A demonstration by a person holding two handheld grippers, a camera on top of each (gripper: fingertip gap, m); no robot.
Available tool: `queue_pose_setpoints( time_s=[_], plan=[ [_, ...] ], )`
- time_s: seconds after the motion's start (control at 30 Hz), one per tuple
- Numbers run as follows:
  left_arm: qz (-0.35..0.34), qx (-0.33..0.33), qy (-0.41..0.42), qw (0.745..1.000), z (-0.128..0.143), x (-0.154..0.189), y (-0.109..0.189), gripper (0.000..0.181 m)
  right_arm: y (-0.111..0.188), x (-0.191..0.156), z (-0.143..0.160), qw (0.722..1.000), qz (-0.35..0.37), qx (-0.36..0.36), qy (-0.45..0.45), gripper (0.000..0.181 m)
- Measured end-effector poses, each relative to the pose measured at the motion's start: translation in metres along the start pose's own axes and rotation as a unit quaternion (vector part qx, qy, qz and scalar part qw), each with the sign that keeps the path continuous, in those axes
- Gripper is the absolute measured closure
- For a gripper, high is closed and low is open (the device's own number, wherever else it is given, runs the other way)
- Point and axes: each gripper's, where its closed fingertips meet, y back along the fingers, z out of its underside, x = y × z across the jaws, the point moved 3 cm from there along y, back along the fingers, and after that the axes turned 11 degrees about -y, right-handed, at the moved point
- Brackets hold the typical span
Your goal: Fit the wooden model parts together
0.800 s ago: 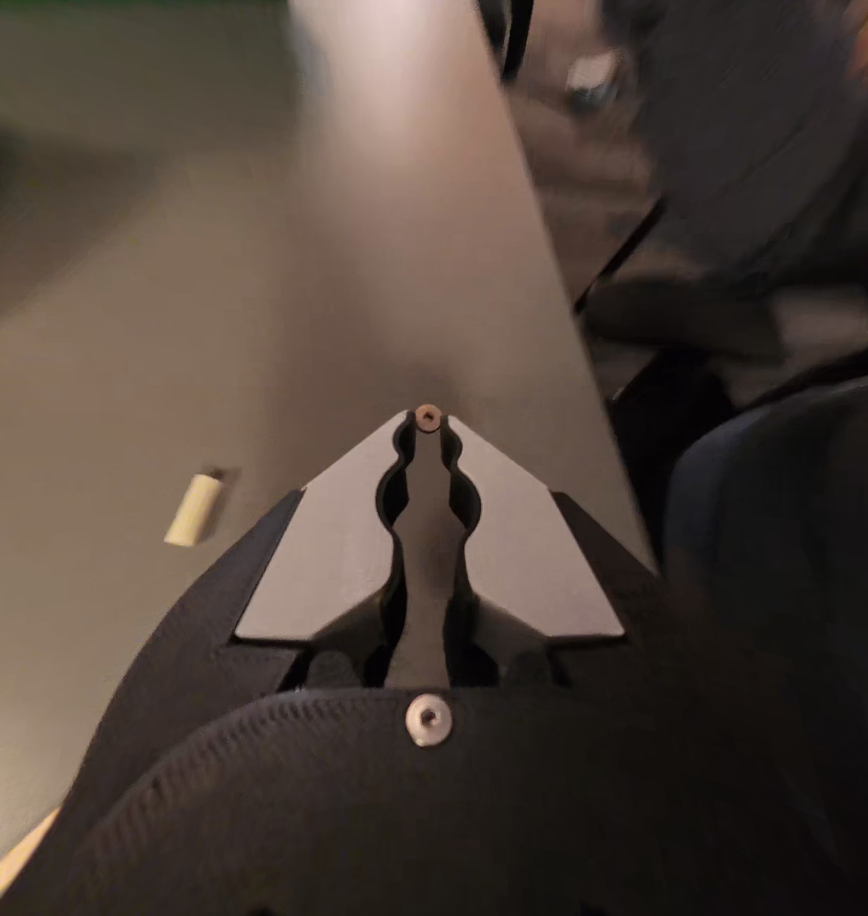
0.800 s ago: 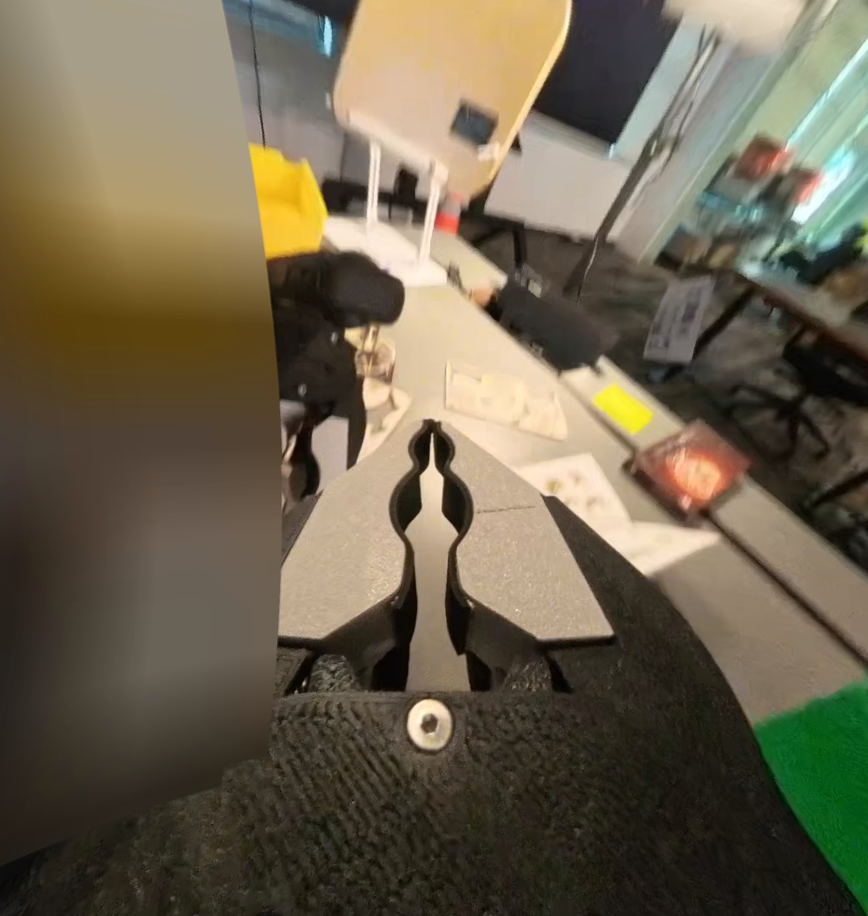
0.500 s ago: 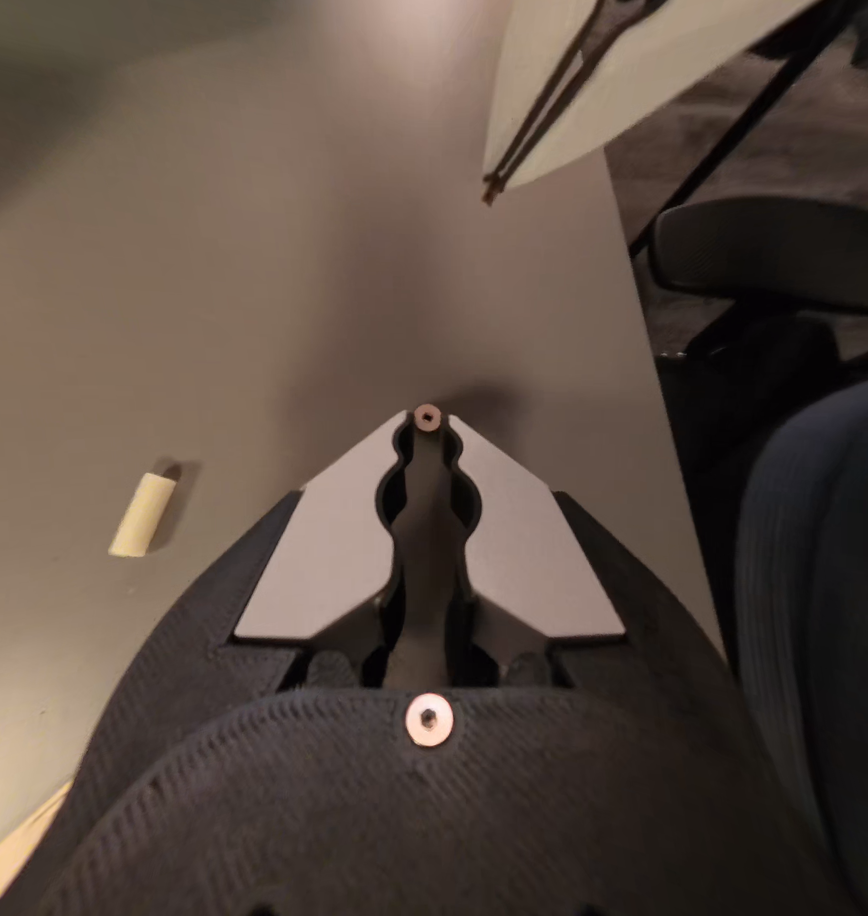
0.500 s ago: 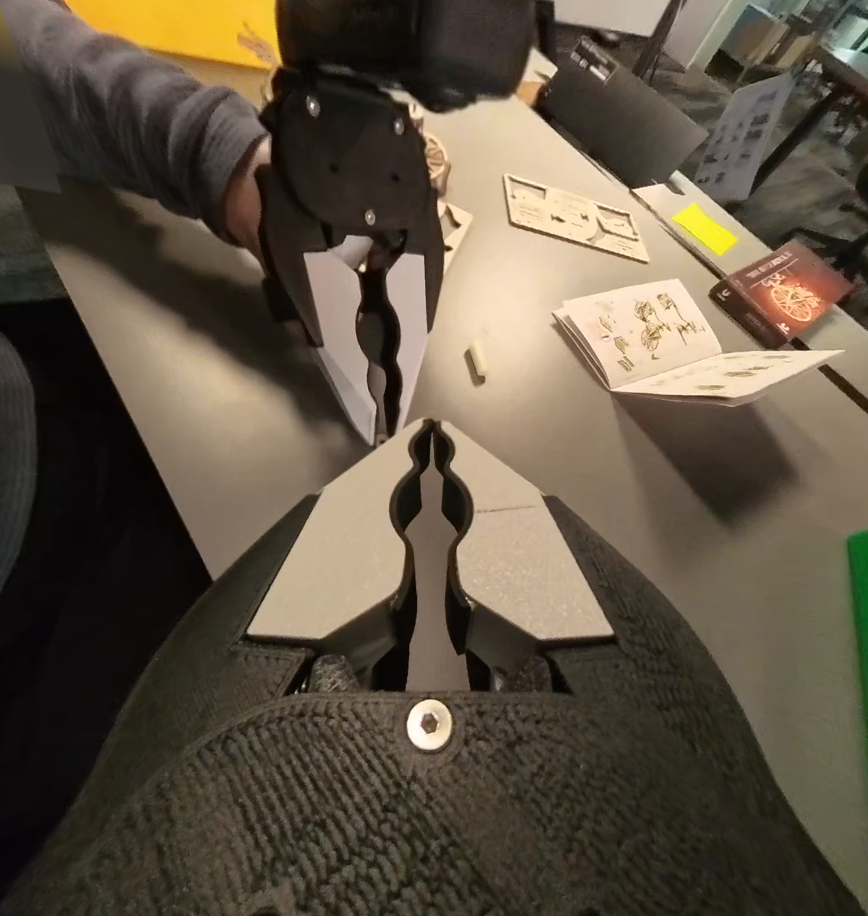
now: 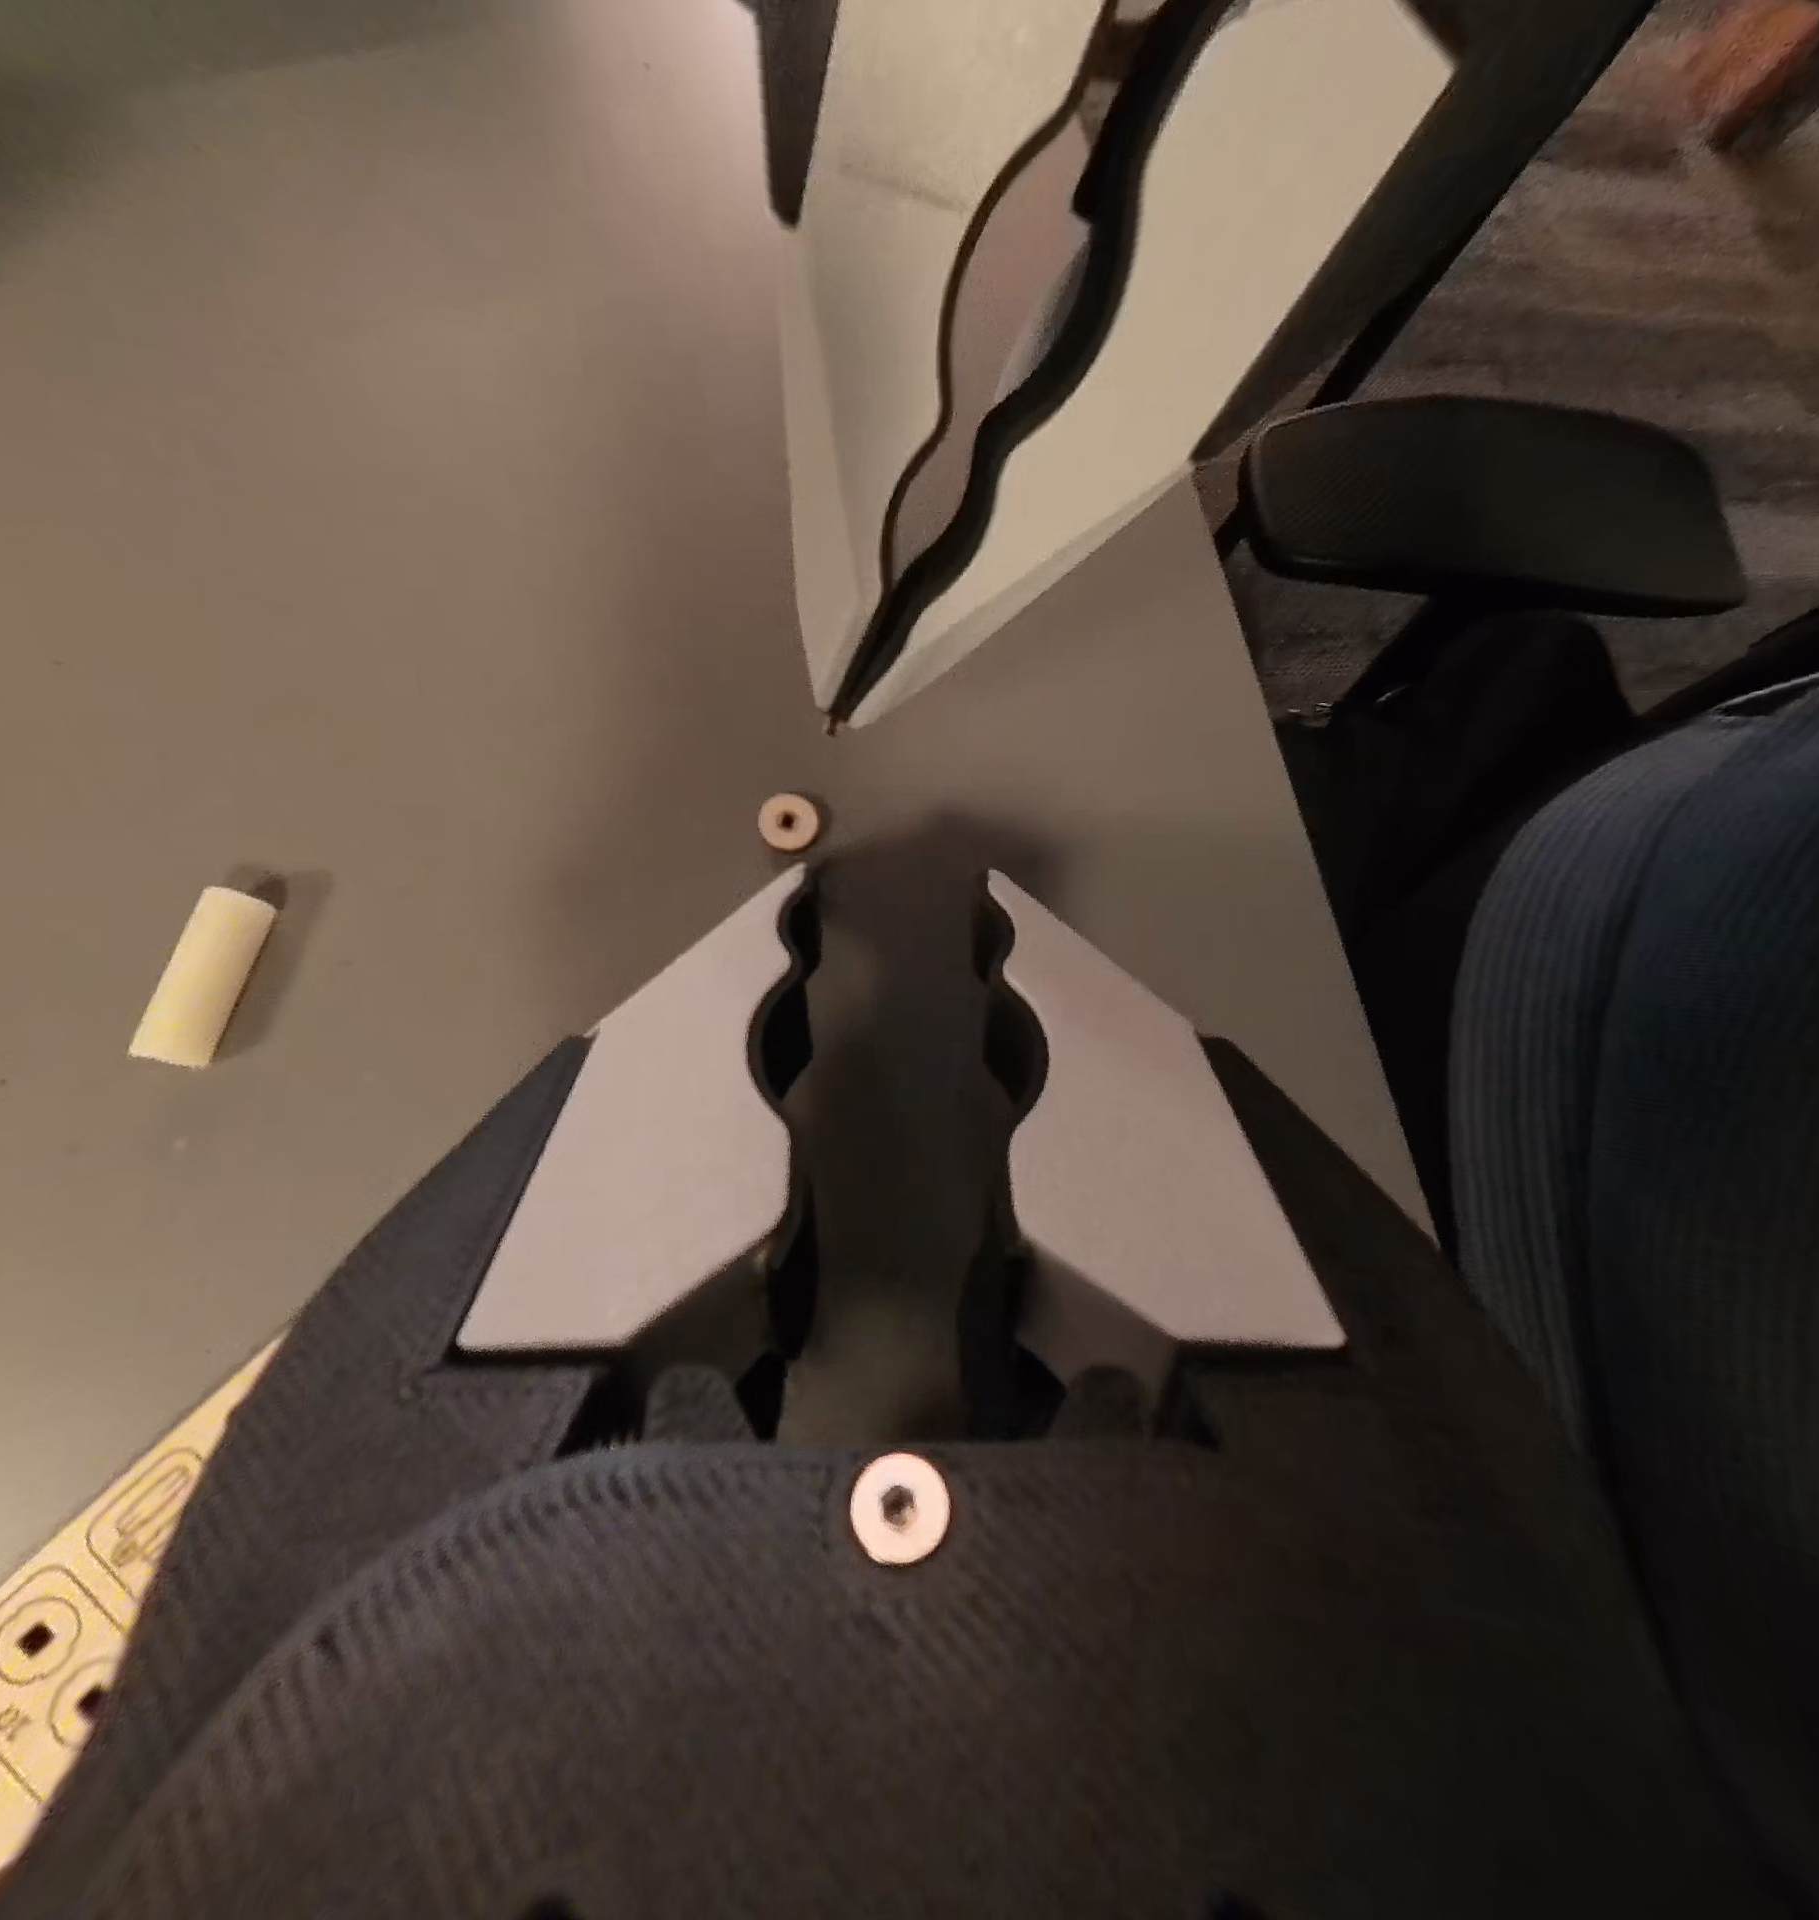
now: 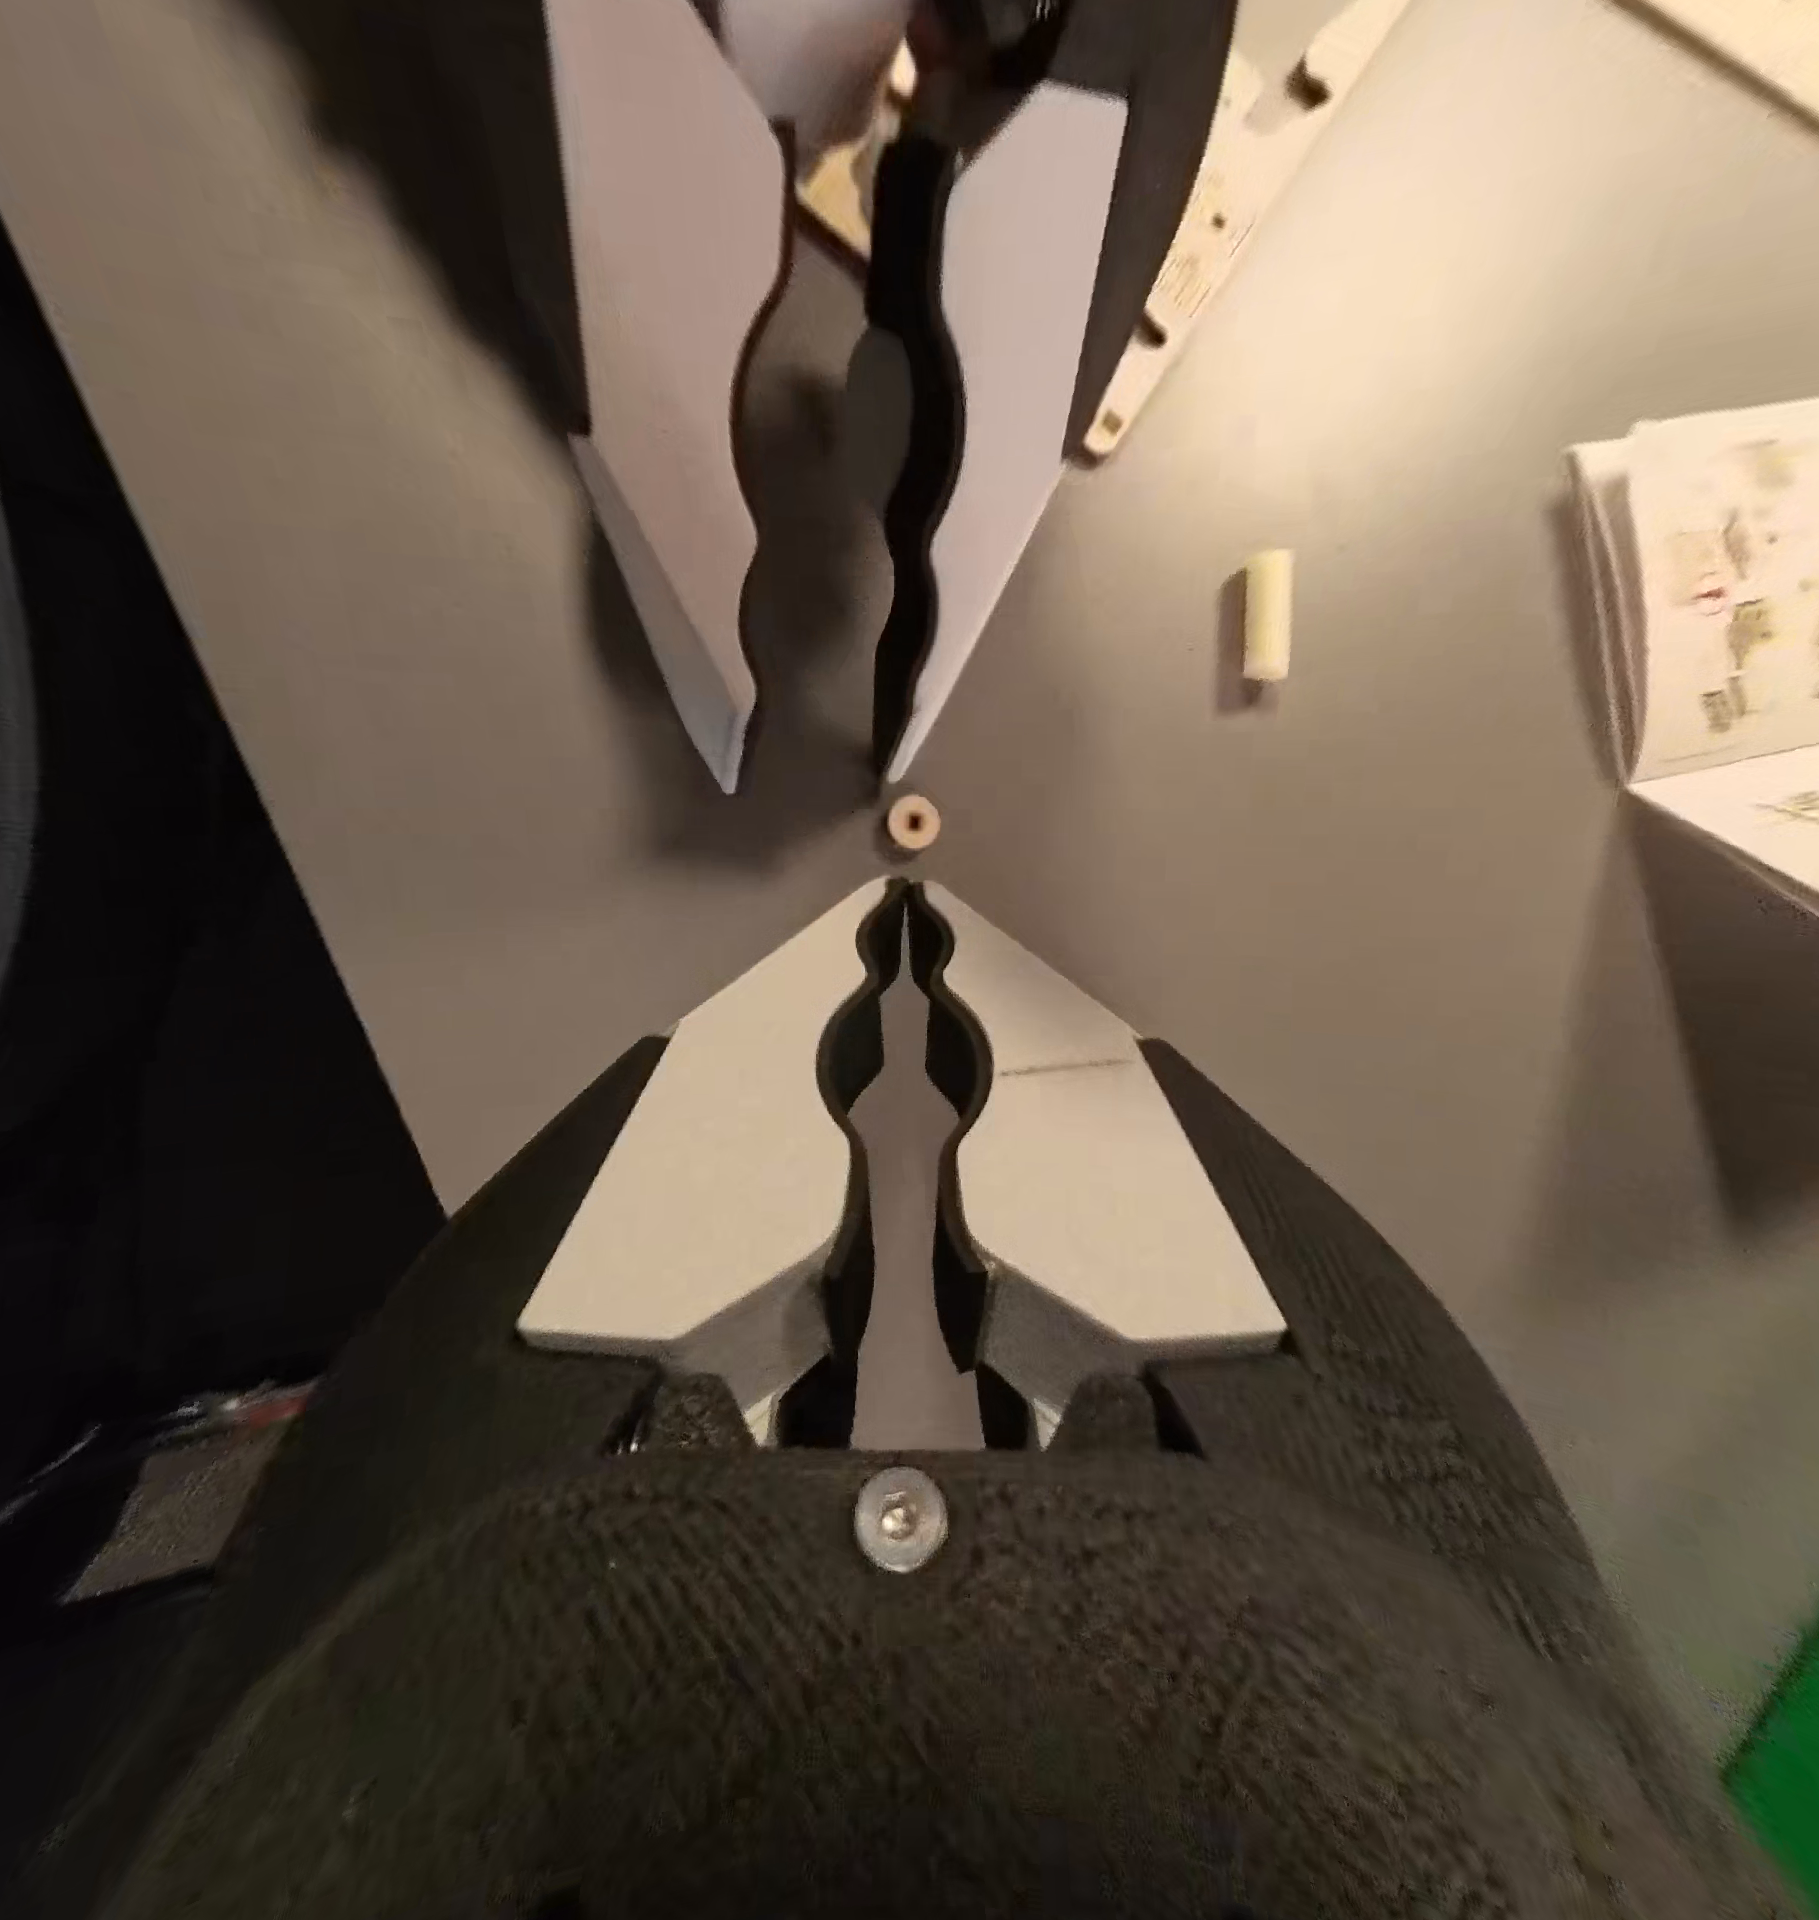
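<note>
Left wrist view, from left to right: one pale cylindrical peg (image 5: 204, 974) lies well left of the left gripper (image 5: 897, 883), whose fingers stand apart and empty; one small wooden ring (image 5: 790, 823) lies flat on the grey table (image 5: 365, 520) just ahead of its left fingertip; the right gripper (image 5: 840, 717), fingers together, points in from beyond. The ring looks light, stiff and probably easily flicked away, so a pinch across its outer rim seems best; one booklet (image 6: 1736, 613) lies right of the right gripper.

grey table (image 5: 365, 520) | open booklet (image 6: 1736, 603) | black chair (image 5: 1487, 520) | green mat (image 6: 1809, 1714)
</note>
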Motion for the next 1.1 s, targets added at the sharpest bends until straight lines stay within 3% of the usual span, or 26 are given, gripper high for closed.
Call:
queue_pose_setpoints(
  time_s=[0.13,0.27,0.4,0.53,0.67,1.1],
  plan=[
    [0.006,0.023,0.005,1.0,-0.001,0.003,0.006,0.16,-0.005,0.0,-0.003,0.999,0.0,-0.017,0.038,0.181],
    [-0.024,0.145,-0.002,0.989,-0.02,-0.002,0.026,0.168,-0.009,0.002,-0.008,0.989,0.007,-0.032,0.144,0.181],
    [-0.076,0.322,0.025,0.943,-0.041,-0.02,0.074,0.177,-0.012,-0.004,-0.013,0.962,-0.006,-0.05,0.268,0.181],
    [-0.118,0.425,0.061,0.895,-0.037,-0.043,0.11,0.176,-0.015,0.003,-0.012,0.934,-0.003,-0.093,0.345,0.181],
    [-0.14,0.457,0.063,0.876,-0.032,-0.054,0.125,0.176,-0.02,0.014,-0.004,0.926,-0.011,-0.134,0.354,0.181],
    [-0.158,0.453,0.03,0.877,-0.028,-0.052,0.124,0.177,-0.017,-0.002,-0.006,0.956,-0.069,-0.126,0.257,0.181]
  ],
)
